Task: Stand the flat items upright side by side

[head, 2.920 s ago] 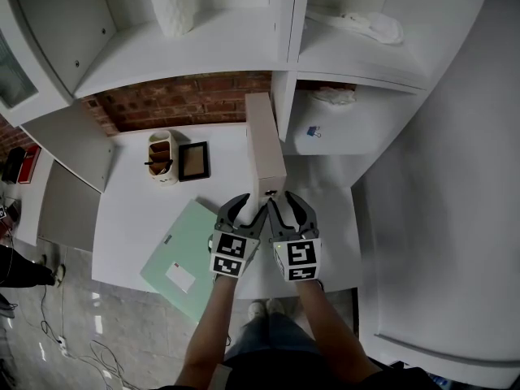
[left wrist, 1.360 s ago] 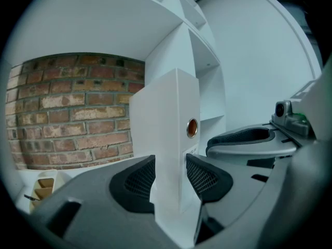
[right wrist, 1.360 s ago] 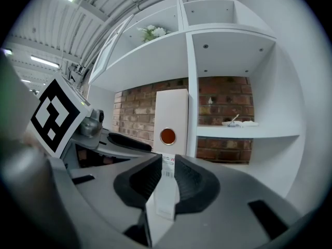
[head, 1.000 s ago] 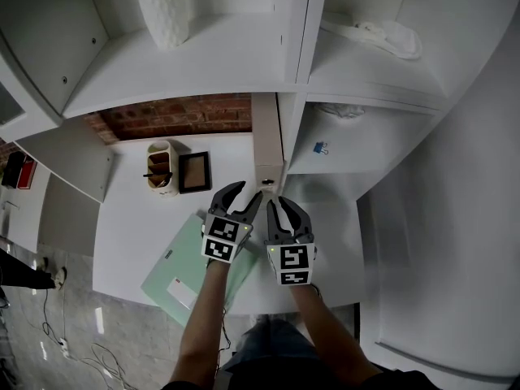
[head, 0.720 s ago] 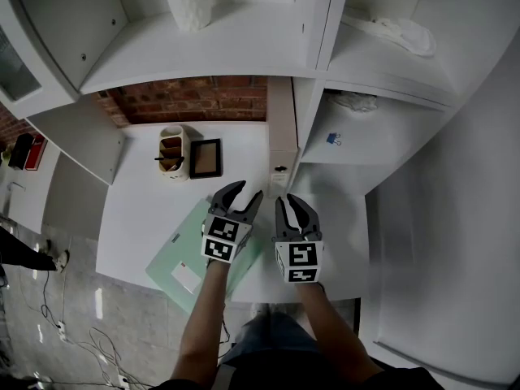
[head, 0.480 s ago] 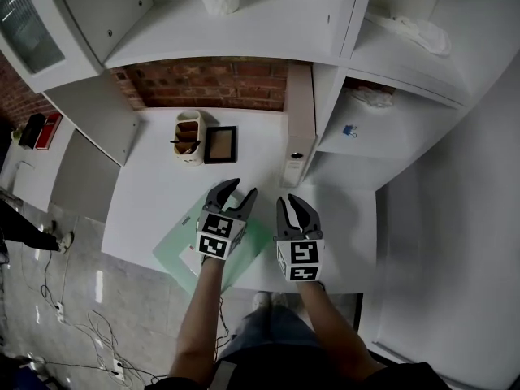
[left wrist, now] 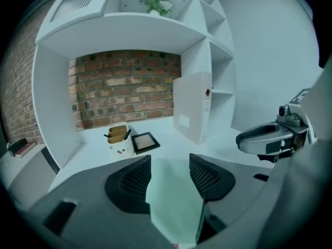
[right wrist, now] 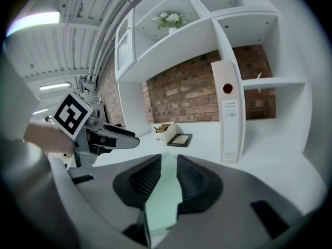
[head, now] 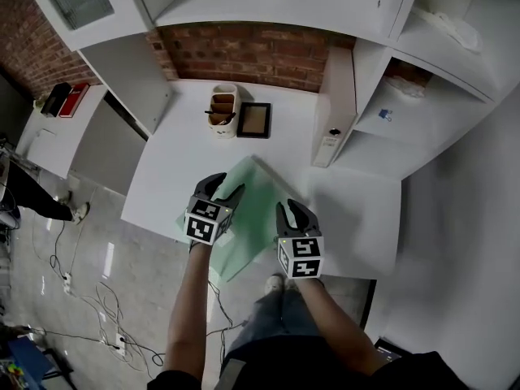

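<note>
A pale green folder (head: 256,192) lies flat on the white desk (head: 357,210), its near end hanging over the front edge. My left gripper (head: 225,187) hovers over the folder's left part. Its jaws are opening and pinch nothing, and the folder (left wrist: 174,193) shows between and beneath them. My right gripper (head: 290,208) is at the folder's right edge with only a narrow gap between its jaws. Green (right wrist: 163,193) shows through that gap, and nothing is gripped. A white binder (head: 333,124) stands upright against the shelf divider, also in the left gripper view (left wrist: 194,105) and the right gripper view (right wrist: 230,108).
A cream pen holder (head: 222,108) and a small dark picture frame (head: 253,120) sit at the back by the brick wall. White shelves rise on the right, with a blue binder clip (head: 388,114) on one. The floor drops away past the desk's front edge.
Both grippers have drawn back from the white binder toward the desk's front and now sit over the green folder. The left jaws stand wider. The head view has swung left.
</note>
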`<state>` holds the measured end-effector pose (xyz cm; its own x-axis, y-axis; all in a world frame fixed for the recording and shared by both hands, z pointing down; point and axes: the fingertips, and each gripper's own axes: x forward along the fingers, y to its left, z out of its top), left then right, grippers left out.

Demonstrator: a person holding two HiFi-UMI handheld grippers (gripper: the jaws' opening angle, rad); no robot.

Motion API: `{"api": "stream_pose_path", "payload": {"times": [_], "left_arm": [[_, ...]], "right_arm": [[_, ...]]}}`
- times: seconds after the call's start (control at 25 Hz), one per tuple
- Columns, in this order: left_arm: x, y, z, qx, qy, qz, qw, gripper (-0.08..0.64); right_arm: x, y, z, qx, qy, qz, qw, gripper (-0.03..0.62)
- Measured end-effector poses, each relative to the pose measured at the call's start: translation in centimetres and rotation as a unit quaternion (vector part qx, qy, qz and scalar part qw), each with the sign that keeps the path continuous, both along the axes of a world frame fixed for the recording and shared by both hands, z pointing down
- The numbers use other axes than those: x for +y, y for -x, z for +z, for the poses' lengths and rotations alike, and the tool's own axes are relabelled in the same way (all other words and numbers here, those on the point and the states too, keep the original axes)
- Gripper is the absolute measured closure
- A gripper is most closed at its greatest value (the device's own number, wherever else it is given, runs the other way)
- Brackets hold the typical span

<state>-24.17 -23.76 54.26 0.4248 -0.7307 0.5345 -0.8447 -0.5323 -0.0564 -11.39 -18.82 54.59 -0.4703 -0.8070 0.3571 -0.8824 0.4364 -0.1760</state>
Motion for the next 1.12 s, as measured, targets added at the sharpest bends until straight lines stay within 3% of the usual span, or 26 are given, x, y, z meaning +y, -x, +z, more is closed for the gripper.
{"api": "stream_pose_path", "payload": {"times": [0.16,0.32,0.56,0.76,1.12], "left_arm": [[0.5,2.1,2.0,-0.014,0.037,0.019,0.9990,0.334],[0.1,3.5,3.9,-0.030,0.073,0.045,0.9959,0.306],[-0.1,3.7,7.2,-0.048,0.151,0.106,0.9816,0.272],[-1.2,4.0,8.8,-0.047,0.195,0.127,0.9715,0.268],[-1.5,4.4,10.9,-0.035,0.261,0.144,0.9538,0.262]], "right_arm": [[2.0,0.8,2.0,-0.020,0.049,0.010,0.999,0.494],[3.4,1.1,4.1,-0.045,0.103,0.037,0.993,0.428],[5.4,0.4,6.7,-0.081,0.179,0.103,0.975,0.333],[6.3,0.6,7.9,-0.106,0.221,0.137,0.960,0.321],[7.3,2.1,10.4,-0.132,0.278,0.153,0.939,0.318]]}}
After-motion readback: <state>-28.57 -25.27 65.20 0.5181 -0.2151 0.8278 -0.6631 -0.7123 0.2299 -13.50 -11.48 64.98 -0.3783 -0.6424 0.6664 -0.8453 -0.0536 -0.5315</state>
